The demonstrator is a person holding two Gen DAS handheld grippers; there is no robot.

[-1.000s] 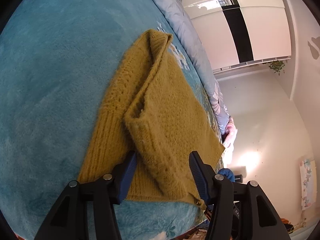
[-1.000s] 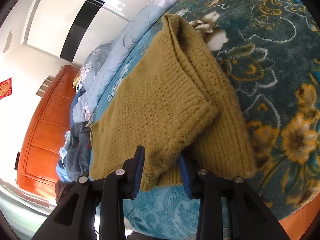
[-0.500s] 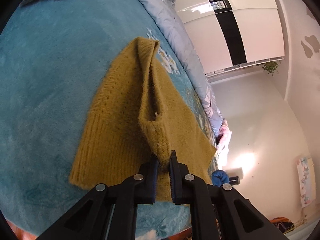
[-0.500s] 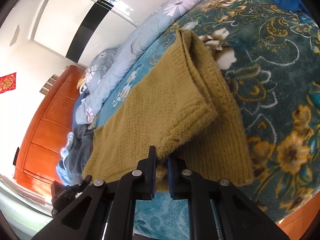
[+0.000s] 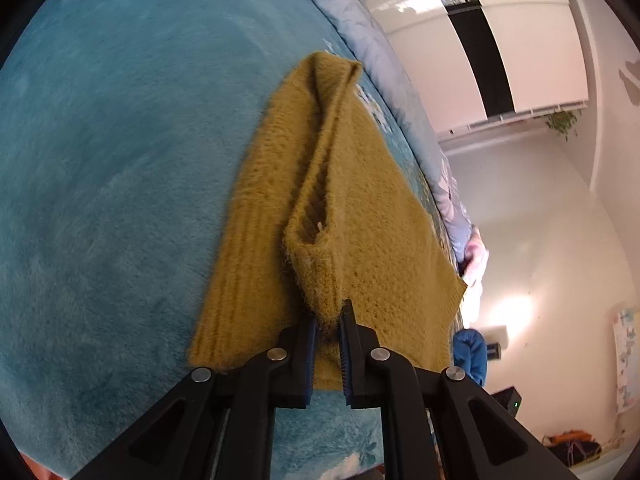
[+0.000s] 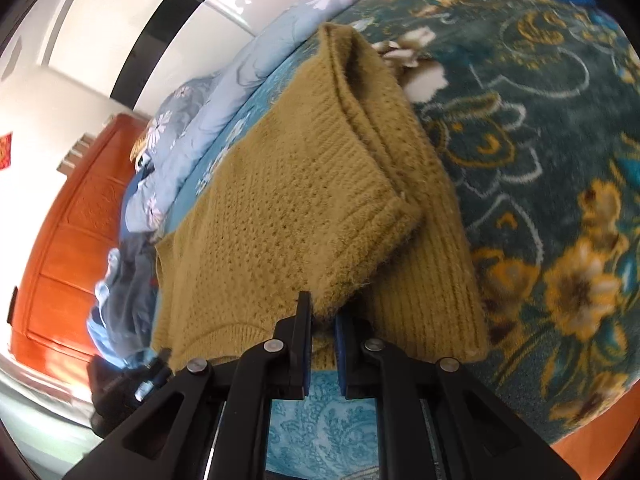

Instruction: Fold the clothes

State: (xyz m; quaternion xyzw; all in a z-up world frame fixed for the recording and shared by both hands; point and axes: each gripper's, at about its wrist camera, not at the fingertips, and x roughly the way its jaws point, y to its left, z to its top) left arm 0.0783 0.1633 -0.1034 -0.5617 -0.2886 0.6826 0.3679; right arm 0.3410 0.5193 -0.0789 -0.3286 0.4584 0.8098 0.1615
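A mustard-yellow knitted sweater (image 5: 368, 216) lies partly folded on a teal blanket (image 5: 112, 168). My left gripper (image 5: 329, 316) is shut on the near corner of its folded upper layer and holds that edge raised off the lower layer. In the right wrist view the same sweater (image 6: 288, 208) lies across the bed, and my right gripper (image 6: 323, 316) is shut on the other near corner of the upper layer, also lifted. The lower ribbed layer (image 6: 432, 288) stays flat on the patterned bedspread (image 6: 560, 152).
A pale blue floral quilt (image 6: 224, 92) runs along the far side of the bed. A heap of grey-blue clothes (image 6: 120, 288) lies left of the sweater, by an orange wooden cabinet (image 6: 64, 240). A blue garment (image 5: 470, 354) lies beyond the bed's edge.
Both grippers, open around the sweater's near edge a second ago, have shut on its upper layer and lifted it a little.
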